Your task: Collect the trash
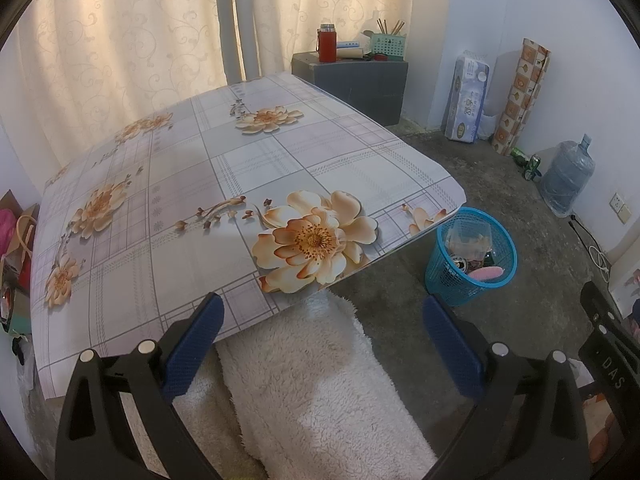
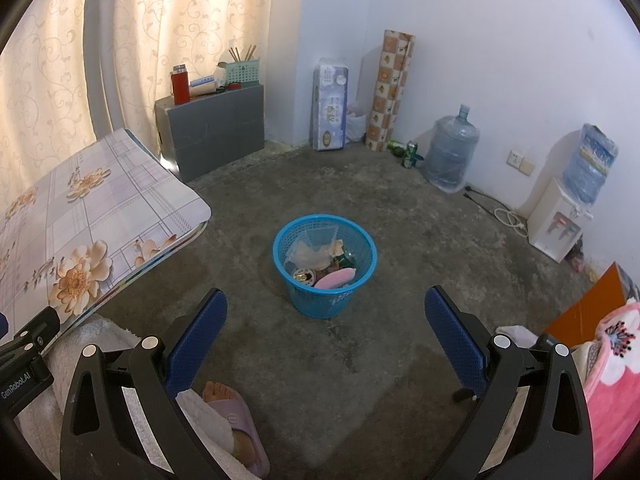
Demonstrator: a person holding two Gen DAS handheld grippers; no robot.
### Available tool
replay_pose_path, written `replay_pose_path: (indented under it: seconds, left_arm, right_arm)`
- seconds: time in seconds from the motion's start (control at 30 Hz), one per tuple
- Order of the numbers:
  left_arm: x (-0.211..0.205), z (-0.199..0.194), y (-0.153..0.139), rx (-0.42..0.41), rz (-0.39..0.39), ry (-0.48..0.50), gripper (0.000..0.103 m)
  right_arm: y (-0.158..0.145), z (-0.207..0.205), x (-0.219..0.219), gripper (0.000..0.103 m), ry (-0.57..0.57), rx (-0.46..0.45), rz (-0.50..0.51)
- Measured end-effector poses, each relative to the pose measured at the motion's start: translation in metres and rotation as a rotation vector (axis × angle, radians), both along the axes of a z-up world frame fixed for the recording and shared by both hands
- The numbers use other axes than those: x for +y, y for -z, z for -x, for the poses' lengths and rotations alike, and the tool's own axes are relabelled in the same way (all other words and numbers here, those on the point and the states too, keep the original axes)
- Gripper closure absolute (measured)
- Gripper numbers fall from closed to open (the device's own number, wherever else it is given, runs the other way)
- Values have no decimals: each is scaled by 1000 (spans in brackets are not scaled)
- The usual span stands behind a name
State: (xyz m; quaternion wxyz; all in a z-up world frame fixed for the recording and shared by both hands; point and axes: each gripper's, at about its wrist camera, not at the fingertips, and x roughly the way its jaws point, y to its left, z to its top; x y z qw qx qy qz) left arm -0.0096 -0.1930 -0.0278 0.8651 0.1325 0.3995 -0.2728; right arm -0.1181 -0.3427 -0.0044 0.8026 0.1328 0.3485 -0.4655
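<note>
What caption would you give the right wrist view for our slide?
Open right gripper faces a blue mesh wastebasket holding trash on the concrete floor.

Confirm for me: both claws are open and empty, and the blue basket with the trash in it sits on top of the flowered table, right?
Not quite. The blue basket stands on the concrete floor, beside the flowered table, not on it; the right wrist view shows this clearly. The rest holds: the left claw and right claw are open and empty, with trash in the basket.

- Bare floor point(image 2: 360, 360) lies open between the right tool point(image 2: 326, 332) and the blue basket point(image 2: 325, 264).
- The counter point(image 2: 80, 216) edge overhangs at left, near the basket.
</note>
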Motion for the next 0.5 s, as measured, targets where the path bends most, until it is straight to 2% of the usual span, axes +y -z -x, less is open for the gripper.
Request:
replay_pose_path:
  seconds: [0.5]
  left_arm:
    - [0, 1, 0, 1, 0, 1, 6]
  right_arm:
    - [0, 0, 1, 8, 1, -1, 1]
